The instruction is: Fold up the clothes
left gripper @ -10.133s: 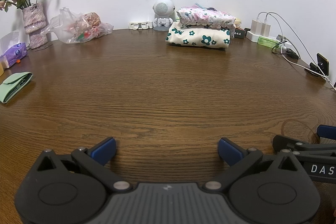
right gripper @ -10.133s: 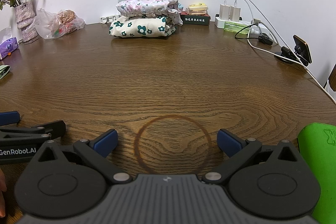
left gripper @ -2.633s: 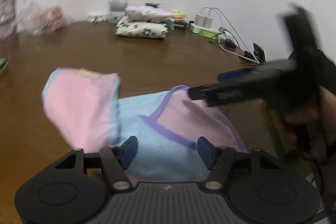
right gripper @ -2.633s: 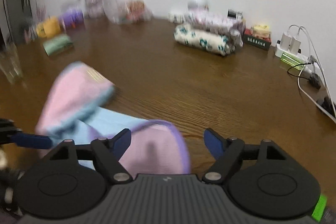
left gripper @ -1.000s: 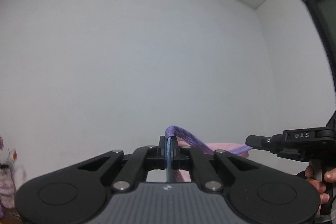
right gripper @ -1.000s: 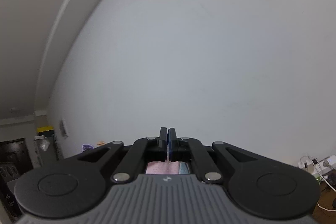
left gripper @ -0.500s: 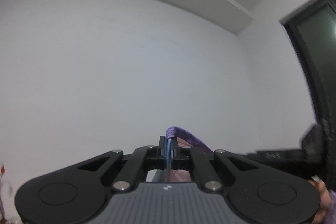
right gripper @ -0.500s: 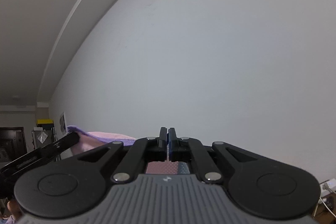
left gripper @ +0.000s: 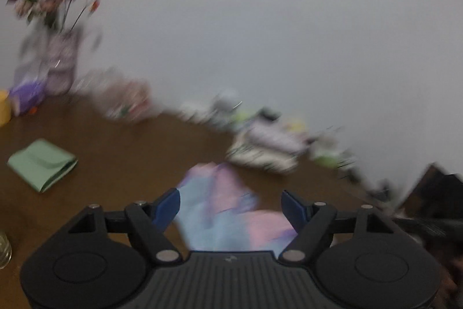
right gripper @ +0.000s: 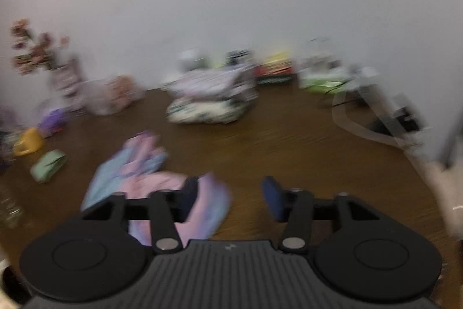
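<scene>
A pink, light blue and purple garment [left gripper: 225,210] lies crumpled on the brown wooden table [left gripper: 115,152]. In the left wrist view it lies between and beyond the blue pads of my left gripper [left gripper: 231,206], whose jaws are opening and do not press on it. In the right wrist view the garment [right gripper: 139,178] spreads to the left. My right gripper [right gripper: 230,197] hangs above its right edge, jaws opening, its left pad over the cloth and bare table between the pads. Both views are blurred by motion.
A stack of folded floral clothes [right gripper: 208,103] sits at the back by the wall. A folded green cloth [left gripper: 42,164], a yellow object [right gripper: 29,145], a flower vase [left gripper: 58,62] and a plastic bag [right gripper: 113,94] stand at the left. Chargers and cables [right gripper: 347,89] lie at the back right.
Both grippers have dropped from pointing up at the wall to pointing down at the table. Both were shut on the garment's edge; their jaws now stand apart and the garment lies on the table.
</scene>
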The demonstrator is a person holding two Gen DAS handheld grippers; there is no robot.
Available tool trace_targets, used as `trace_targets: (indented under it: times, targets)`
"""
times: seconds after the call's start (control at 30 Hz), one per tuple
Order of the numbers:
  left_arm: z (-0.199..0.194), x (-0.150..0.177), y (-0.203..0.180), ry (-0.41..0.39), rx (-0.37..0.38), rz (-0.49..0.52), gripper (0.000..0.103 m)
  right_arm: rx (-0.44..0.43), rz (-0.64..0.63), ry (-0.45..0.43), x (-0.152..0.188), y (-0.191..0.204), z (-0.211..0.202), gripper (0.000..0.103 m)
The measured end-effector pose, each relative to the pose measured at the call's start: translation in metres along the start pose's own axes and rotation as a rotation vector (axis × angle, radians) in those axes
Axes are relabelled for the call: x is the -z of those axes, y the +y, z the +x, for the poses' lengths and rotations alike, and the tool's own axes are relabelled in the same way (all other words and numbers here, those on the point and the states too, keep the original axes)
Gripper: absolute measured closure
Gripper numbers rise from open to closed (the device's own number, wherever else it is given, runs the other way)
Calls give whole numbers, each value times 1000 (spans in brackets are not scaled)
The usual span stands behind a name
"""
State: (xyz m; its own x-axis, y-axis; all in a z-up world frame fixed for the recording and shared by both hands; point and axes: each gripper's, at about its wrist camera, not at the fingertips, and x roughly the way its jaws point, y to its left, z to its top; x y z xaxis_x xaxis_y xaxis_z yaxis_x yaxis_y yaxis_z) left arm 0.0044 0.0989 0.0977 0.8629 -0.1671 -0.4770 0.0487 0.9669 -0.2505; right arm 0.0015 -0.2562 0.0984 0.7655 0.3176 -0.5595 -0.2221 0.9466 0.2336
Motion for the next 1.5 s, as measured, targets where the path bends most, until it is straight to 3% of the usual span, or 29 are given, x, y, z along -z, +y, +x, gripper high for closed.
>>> trace_targets:
  times: [0.03,0.1,0.2,0.33,0.4,0.43,0.47,0.5,0.53,0.57,0.7,0.8,0.87,0.9,0.93,0.97,1.0,1.03,1.1,1.17,1.23,1.3,1.4,1.5]
  targets:
    - [21,-17,-10,34,-18,-2,28,-37,-25,10,10,10,6,32]
    - [49,-19,-5,74,-33,-4,28,-91,-99,56,31,45,26,31]
    - [80,-19,-5,111,-76,32,27,-105,-136,88,50,85,54,31]
    - [124,-22,-14,150,-204,162,28,-50,-186,76,65,106,70,33]
    - [140,-21,-13,192,-190,166,29,-14,-220,84,67,106,76,41]
    - [145,-20,-11,207,-169,144,34,-29,-202,103,67,100,79,50]
    - [149,-18,-9,220,-153,124,50,-50,-178,124,68,93,82,56]
    - [152,-15,-6,227,-151,115,60,-76,-154,149,68,88,88,69]
    - [156,-12,-4,238,-161,117,83,-101,-133,178,69,84,93,78]
    - [158,-8,0,247,-177,120,100,-110,-138,182,70,82,94,80]
    - [136,7,22,234,-230,70,102,-108,-172,189,69,75,93,87]
    - [106,21,31,217,-249,40,103,-5,-163,167,59,62,105,87]
    - [74,35,24,247,-222,3,103,130,-128,133,48,50,115,82]
    - [57,42,17,276,-189,-16,103,214,-103,108,43,44,120,65]
    - [40,50,4,318,-122,-13,103,312,-97,74,39,41,122,54]
    - [23,56,-8,351,-40,-1,93,394,-120,23,37,44,119,53]
    - [7,59,-15,361,31,3,90,399,-138,-20,36,49,113,50]
    - [-6,56,-15,340,78,8,85,387,-154,-60,35,54,106,44]
    - [-31,48,-15,289,148,14,76,256,-137,-86,35,64,93,36]
    - [-43,35,6,173,3,-3,45,80,-106,-73,38,74,83,31]
    - [-50,27,35,103,-148,-64,46,-105,-99,-8,45,88,82,31]
    - [-58,25,68,97,-188,-192,47,-265,-151,62,55,112,87,31]
    - [-70,30,94,74,-204,-308,47,-355,-308,112,74,166,98,30]
    - [-78,34,94,61,-215,-297,47,-388,-373,126,83,211,114,30]
